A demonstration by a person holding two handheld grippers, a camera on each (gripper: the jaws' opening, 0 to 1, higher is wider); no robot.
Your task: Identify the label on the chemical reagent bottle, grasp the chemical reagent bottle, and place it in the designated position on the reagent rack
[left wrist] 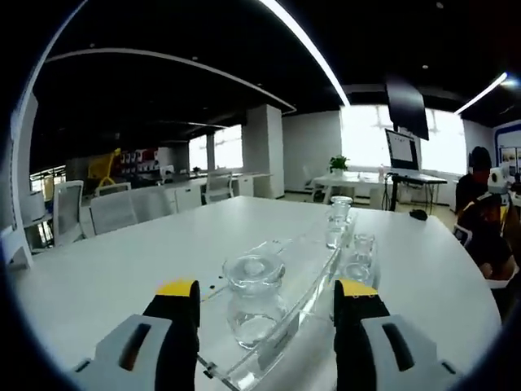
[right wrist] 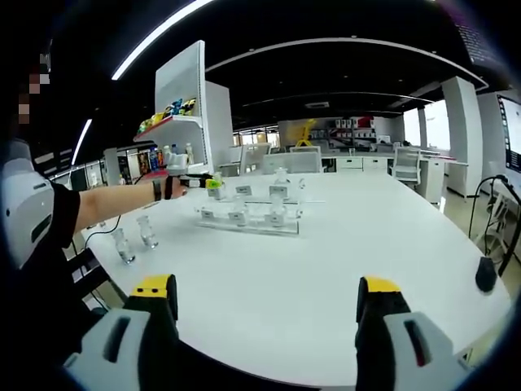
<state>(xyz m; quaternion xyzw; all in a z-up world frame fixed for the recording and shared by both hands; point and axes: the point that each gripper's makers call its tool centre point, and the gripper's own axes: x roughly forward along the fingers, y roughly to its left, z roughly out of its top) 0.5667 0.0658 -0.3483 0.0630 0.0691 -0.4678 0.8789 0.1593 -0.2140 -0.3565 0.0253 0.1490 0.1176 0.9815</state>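
A clear acrylic reagent rack lies on the white table, running away from me. A clear glass stoppered bottle stands at its near end, seen between the wide-apart jaws of my open left gripper; nothing is held. Two more glass bottles stand further along the rack. In the right gripper view the same rack sits mid-table with small labels on it, and the left gripper is at its left end. My right gripper is open over the near table edge, far from the rack.
Two loose glass bottles stand near the table's left edge beside the person's arm. A black object with a cable lies at the right edge. White chairs line the table, and a seated person is at the far right.
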